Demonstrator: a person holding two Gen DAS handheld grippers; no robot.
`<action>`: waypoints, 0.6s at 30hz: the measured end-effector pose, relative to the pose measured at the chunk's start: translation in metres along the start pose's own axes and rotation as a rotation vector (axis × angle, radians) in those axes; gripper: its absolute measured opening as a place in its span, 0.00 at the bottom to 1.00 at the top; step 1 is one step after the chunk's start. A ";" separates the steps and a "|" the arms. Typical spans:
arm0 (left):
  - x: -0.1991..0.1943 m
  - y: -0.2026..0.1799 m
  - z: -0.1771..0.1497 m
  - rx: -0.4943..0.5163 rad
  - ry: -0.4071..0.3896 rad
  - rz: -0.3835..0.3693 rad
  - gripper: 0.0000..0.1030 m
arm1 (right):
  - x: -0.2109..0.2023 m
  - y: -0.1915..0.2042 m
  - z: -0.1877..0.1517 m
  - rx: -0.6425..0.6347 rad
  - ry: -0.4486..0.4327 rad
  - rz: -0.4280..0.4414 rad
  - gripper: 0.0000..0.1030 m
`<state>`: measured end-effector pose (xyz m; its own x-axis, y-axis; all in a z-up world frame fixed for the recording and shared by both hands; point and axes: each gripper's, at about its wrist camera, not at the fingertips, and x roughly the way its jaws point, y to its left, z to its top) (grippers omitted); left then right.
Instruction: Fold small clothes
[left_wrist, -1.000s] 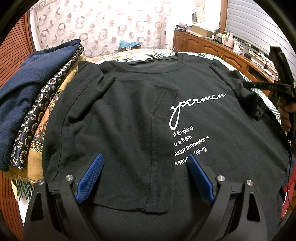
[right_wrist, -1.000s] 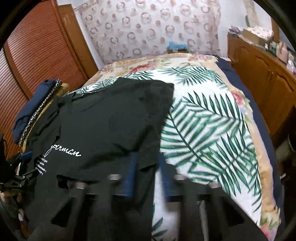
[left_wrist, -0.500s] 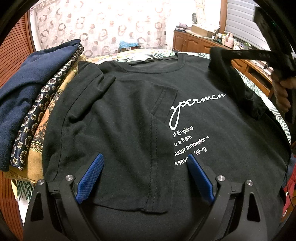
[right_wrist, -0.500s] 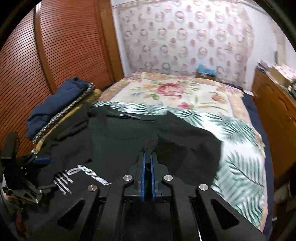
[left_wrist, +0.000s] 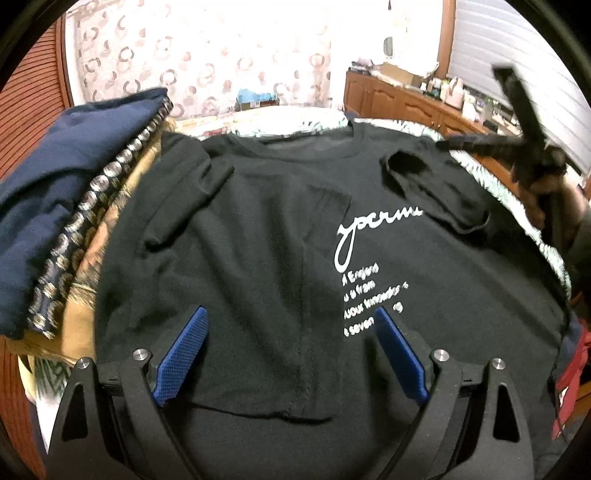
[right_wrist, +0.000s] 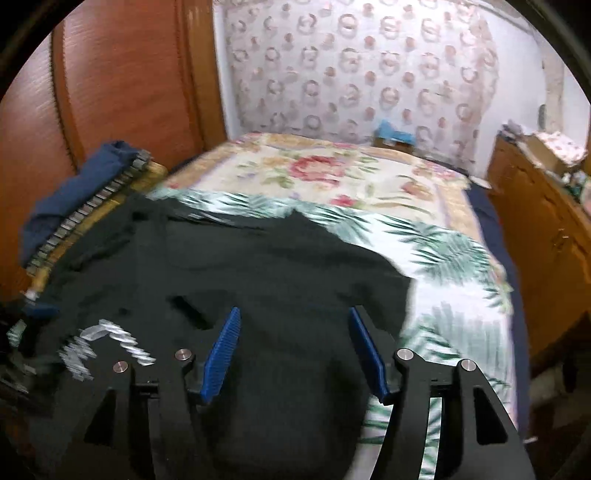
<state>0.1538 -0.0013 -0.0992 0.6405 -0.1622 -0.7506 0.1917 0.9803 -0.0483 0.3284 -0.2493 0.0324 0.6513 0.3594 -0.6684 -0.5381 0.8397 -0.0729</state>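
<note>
Black printed cotton T-shirt (left_wrist: 266, 258) lies collar-away beneath both your grippers; right gripper (right_wrist: 295, 347), jaws just parted and empty, sits nearest its turned-in sleeve (left_wrist: 428, 192); left gripper (left_wrist: 291, 350) gapes wide, holding nothing.

The left tool (left_wrist: 290, 352) is showing a black, glossy plastic frame whose two arms are branching into a fork, with triangular cut-outs at about seven and five o'clock of its own view. Four round silver screw heads are sitting along the top of the frame. Its fingers (left_wrist: 183, 354) are wearing bright blue pads with a fine knurled grid.

The right tool (right_wrist: 295, 354) is looking the same in its own view: black forked frame, four silver screws, and blue ribbed fingers (right_wrist: 221, 354). From the left wrist view it is appearing at about two o'clock as a blurred black shape with a long straight bar, and a hand (left_wrist: 546, 199) is wrapping its handle.
</note>
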 end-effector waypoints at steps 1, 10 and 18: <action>-0.004 0.002 0.004 0.001 -0.012 0.003 0.90 | 0.005 -0.003 -0.002 -0.012 0.011 -0.027 0.61; -0.019 0.035 0.060 0.026 -0.076 0.085 0.86 | 0.029 0.001 -0.006 -0.047 0.048 -0.072 0.61; 0.029 0.057 0.109 0.056 0.010 0.101 0.54 | 0.035 -0.016 -0.006 0.026 0.066 -0.015 0.66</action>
<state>0.2639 0.0374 -0.0519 0.6514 -0.0620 -0.7562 0.1684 0.9836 0.0644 0.3566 -0.2529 0.0059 0.6223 0.3199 -0.7145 -0.5139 0.8554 -0.0647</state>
